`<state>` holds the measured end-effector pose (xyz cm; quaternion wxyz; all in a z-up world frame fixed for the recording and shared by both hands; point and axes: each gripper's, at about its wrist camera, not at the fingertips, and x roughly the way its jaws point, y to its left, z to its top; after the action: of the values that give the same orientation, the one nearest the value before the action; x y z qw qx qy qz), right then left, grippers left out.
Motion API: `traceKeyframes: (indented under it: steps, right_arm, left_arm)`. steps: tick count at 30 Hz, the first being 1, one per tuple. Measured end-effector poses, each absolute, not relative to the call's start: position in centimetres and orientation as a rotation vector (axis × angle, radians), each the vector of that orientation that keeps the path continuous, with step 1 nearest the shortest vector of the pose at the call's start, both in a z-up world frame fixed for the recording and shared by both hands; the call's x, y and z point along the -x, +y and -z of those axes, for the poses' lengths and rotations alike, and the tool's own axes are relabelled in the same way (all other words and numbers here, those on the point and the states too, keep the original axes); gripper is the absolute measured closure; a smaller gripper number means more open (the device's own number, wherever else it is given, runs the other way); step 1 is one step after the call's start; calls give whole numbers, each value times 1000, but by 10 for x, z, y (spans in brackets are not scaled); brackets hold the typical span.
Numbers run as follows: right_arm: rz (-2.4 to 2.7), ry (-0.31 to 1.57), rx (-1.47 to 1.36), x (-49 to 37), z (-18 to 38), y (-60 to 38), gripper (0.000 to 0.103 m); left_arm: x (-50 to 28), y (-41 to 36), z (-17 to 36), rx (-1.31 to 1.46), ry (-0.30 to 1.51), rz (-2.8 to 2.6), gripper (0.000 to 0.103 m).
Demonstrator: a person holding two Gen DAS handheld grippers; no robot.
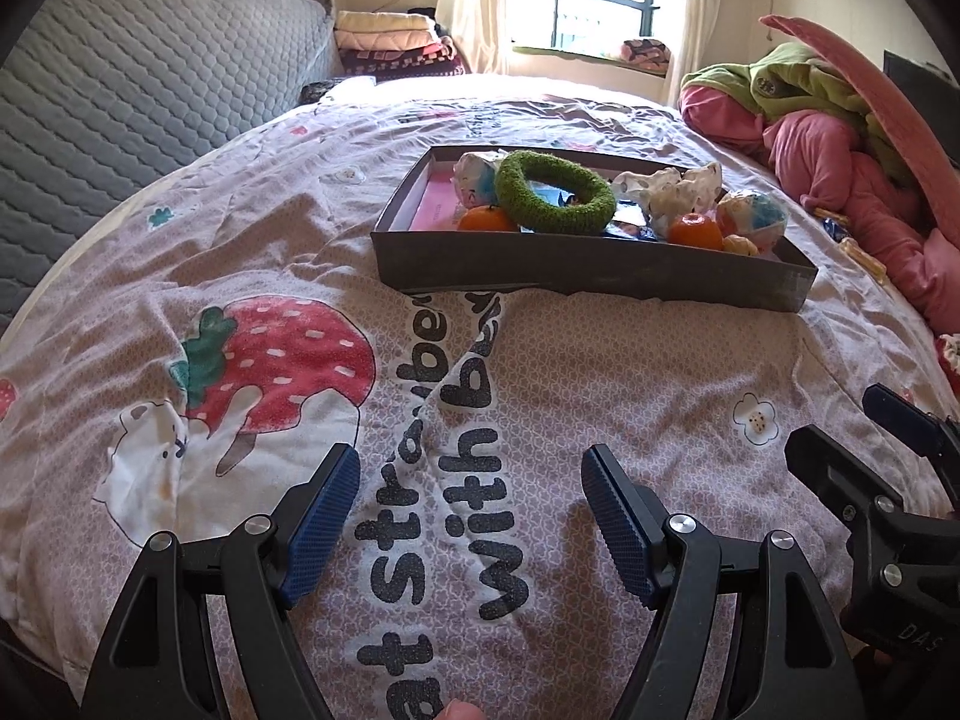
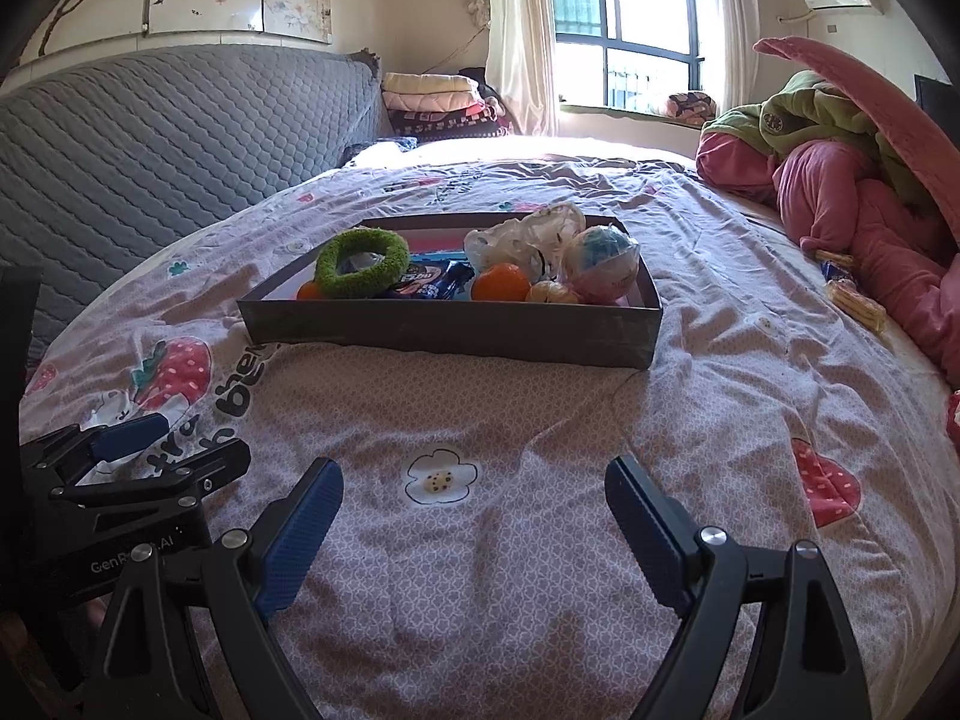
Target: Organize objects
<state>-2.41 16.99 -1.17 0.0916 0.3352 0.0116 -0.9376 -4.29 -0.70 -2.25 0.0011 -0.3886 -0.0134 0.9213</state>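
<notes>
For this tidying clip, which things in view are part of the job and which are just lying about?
Job:
- dark box
- green fuzzy ring
- oranges
- wrapped ball
- crumpled plastic bags
- snack packets loose by the box

Lying about:
- pink and green bedding heap
- folded blankets
- grey headboard

Home bedroom: quilted bed (image 2: 540, 420), headboard (image 2: 150, 138)

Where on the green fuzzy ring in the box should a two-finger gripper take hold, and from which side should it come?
Grip the green ring across its raised upper band, coming from above. It leans tilted on the other items in the box, so that band stands clear of the wall, and its open centre probably leaves room for one finger inside, one outside. Both grippers are open and empty.
</notes>
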Motion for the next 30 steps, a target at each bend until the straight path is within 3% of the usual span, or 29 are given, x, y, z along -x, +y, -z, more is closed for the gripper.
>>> traceKeyframes:
  steps: [30]
  right_arm:
    - [2805, -34, -1048, 16, 25, 183, 14]
  left_arm:
    - [40, 5, 26, 1207, -37, -2873, 26]
